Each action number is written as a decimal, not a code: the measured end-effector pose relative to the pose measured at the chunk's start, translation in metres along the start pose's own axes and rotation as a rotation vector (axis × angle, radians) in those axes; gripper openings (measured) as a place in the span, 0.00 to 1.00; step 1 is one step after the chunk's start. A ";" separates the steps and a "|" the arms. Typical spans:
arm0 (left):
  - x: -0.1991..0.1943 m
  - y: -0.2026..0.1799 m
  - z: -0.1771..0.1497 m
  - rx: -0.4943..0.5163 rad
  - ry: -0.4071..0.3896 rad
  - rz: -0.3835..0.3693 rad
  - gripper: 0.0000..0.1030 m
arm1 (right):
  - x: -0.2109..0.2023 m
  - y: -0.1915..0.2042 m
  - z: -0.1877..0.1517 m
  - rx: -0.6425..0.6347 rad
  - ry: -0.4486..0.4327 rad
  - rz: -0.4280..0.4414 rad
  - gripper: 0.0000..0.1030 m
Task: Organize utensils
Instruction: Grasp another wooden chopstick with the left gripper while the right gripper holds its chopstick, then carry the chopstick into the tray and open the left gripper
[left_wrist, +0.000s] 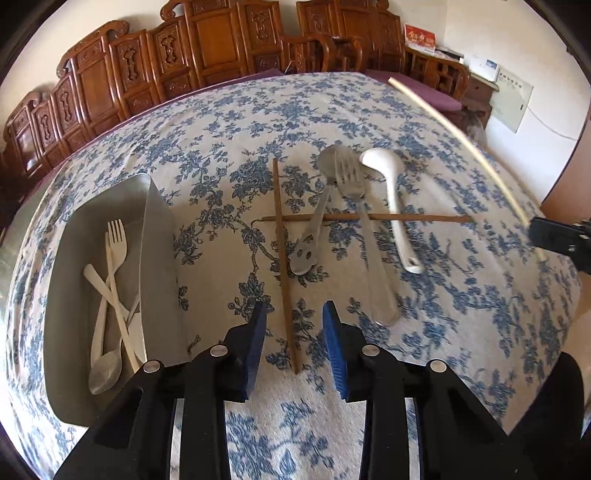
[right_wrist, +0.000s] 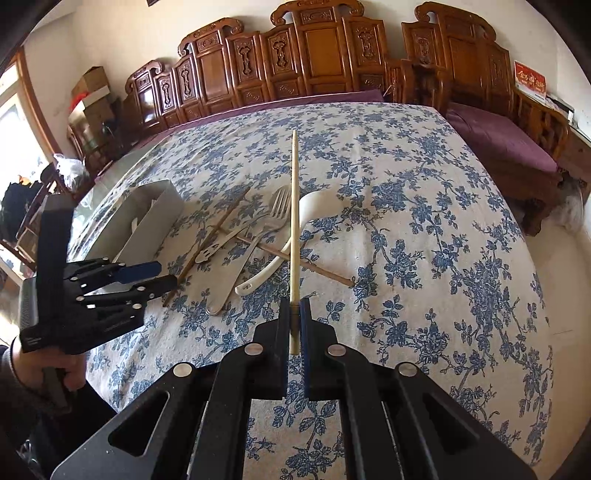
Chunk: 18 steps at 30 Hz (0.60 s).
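Note:
On the blue-flowered tablecloth lies a heap: two crossed brown chopsticks (left_wrist: 282, 258) (left_wrist: 424, 218), a metal spoon (left_wrist: 314, 221), a metal fork (left_wrist: 365, 236) and a white ceramic spoon (left_wrist: 397, 214). My left gripper (left_wrist: 294, 325) hangs low over the near end of the upright brown chopstick, which runs between the blue pads (left_wrist: 258, 332) without touching either; the jaws stand apart. My right gripper (right_wrist: 294, 310) is shut on a pale chopstick (right_wrist: 293, 221), held above the cloth and pointing away. A metal tray (left_wrist: 159, 229) at the left holds white plastic cutlery and a spoon.
Carved wooden chairs (right_wrist: 317, 55) line the far side of the table, and a purple-cushioned bench (right_wrist: 498, 140) stands at the right. A person's hand (right_wrist: 44, 369) grips the left tool. Bare cloth spreads right of the heap and along the near edge.

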<state>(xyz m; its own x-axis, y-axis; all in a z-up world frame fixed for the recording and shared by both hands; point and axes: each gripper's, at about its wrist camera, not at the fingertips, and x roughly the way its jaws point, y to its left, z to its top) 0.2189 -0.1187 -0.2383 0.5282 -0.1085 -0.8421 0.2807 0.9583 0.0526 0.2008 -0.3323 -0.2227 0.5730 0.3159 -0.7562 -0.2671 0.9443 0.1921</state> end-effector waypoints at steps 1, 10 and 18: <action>0.004 0.000 0.001 0.001 0.009 0.005 0.23 | 0.000 0.000 0.000 0.000 0.000 0.003 0.06; 0.020 0.005 -0.002 -0.032 0.037 -0.010 0.05 | 0.001 0.001 0.000 -0.003 -0.001 0.008 0.06; -0.014 0.008 -0.015 -0.022 -0.016 0.005 0.04 | 0.000 0.009 0.001 -0.024 -0.001 0.016 0.06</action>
<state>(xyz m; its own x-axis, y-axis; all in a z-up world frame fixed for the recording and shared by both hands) 0.2017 -0.1051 -0.2339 0.5425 -0.1075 -0.8331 0.2603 0.9645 0.0451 0.1989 -0.3238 -0.2209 0.5693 0.3310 -0.7526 -0.2949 0.9367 0.1889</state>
